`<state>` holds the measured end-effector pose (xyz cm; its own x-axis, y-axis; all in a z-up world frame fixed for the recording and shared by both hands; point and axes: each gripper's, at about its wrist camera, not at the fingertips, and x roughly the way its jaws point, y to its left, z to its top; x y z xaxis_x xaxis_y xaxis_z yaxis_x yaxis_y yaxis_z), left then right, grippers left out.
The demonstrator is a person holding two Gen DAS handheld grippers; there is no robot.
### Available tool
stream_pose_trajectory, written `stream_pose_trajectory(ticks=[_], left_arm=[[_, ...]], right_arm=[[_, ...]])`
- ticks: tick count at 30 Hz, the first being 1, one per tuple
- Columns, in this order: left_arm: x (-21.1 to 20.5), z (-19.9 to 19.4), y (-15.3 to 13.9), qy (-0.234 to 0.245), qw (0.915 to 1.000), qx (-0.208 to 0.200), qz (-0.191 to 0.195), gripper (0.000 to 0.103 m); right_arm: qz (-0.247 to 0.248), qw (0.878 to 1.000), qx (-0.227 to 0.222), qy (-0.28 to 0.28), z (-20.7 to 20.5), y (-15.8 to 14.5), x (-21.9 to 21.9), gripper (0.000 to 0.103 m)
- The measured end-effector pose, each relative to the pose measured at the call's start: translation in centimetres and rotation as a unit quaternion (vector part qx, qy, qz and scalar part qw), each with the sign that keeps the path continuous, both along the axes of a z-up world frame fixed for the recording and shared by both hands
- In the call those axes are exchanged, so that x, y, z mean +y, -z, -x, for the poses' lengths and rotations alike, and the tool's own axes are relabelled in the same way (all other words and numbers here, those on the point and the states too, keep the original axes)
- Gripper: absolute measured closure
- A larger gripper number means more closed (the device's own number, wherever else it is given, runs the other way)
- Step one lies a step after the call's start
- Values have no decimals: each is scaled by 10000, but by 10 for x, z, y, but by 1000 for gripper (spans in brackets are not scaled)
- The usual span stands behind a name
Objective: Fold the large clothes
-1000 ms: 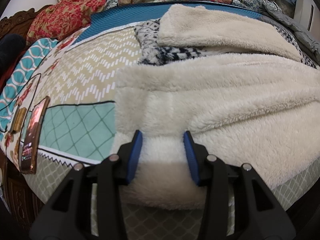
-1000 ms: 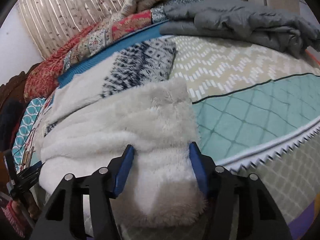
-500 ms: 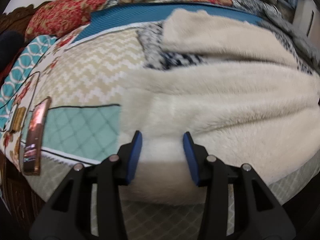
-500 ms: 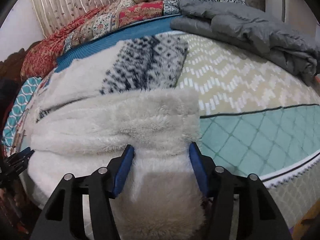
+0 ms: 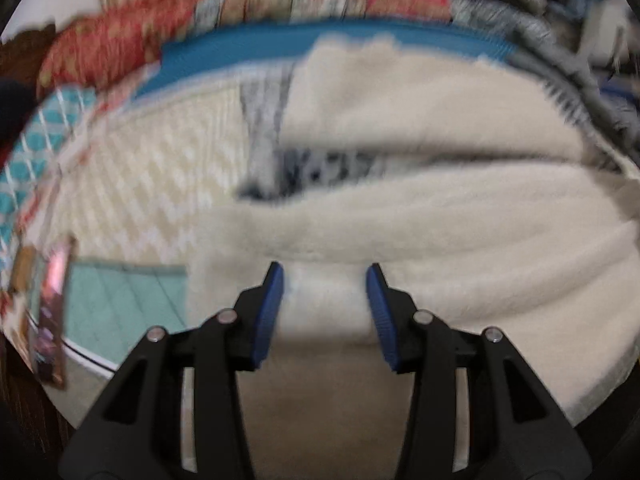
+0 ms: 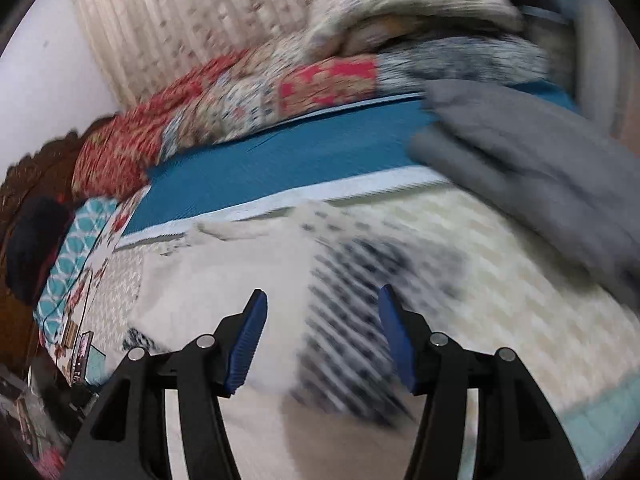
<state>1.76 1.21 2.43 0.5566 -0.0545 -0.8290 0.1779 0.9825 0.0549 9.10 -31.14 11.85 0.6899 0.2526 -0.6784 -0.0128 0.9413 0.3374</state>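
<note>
Bed with patterned cream, teal and blue quilt cover, cream fleece garment with navy-patterned outer side spread on it, folded grey padded jacket beside.

No text legible — both views blurred.

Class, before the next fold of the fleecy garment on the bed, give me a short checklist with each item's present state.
1. Left tongs holding the fleecy garment: ok, fleece fills the gap.
2. Right tongs holding it: cannot tell, blurred.
3. Patterned side visible beyond the right tongs: ok.
4. Grey jacket clear of the garment: ok.
5. Phone clear of the garment: ok.
</note>
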Motion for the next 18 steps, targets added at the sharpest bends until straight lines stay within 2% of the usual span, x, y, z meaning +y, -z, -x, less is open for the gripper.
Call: stream_pose_trajectory(ticks=[1,3,5,7,8,11,13,14,15,17,18], left_arm=[[5,-2,6,-34,9999,26,150,58],[6,0,6,58,9998,-49,185,58],[5,0,7,138,9998,-83,131,58],[4,-1,8,180,9997,-88,137,57],[5,-1,8,188,9997,-87,155,57],[6,1,9,217,9995,-110,200,57],[7,3,10,221,9995,-152,181,57],[6,4,11,227,9995,-179,147,57],[5,5,12,234,9995,-192,130,57],[5,6,12,243,9994,-189,151,57],[3,6,12,243,9994,-177,177,57]], right_arm=[[20,9996,30,-279,-25,-2,20,39],[311,9968,68,-739,-63,-3,57,39],[909,9895,121,-1117,-102,3,91,40],[1682,9771,356,-1252,-143,20,117,40],[1884,9725,470,-1284,-158,28,123,40],[1944,9649,780,-1584,-191,50,137,40],[2304,9541,885,-1698,-204,66,148,40],[2395,9491,993,-1788,-208,75,152,28],[2440,9459,1067,-1854,-209,80,155,22],[2431,9447,995,-1961,-209,81,161,-2],[2457,9473,839,-1875,-205,74,163,-4]])
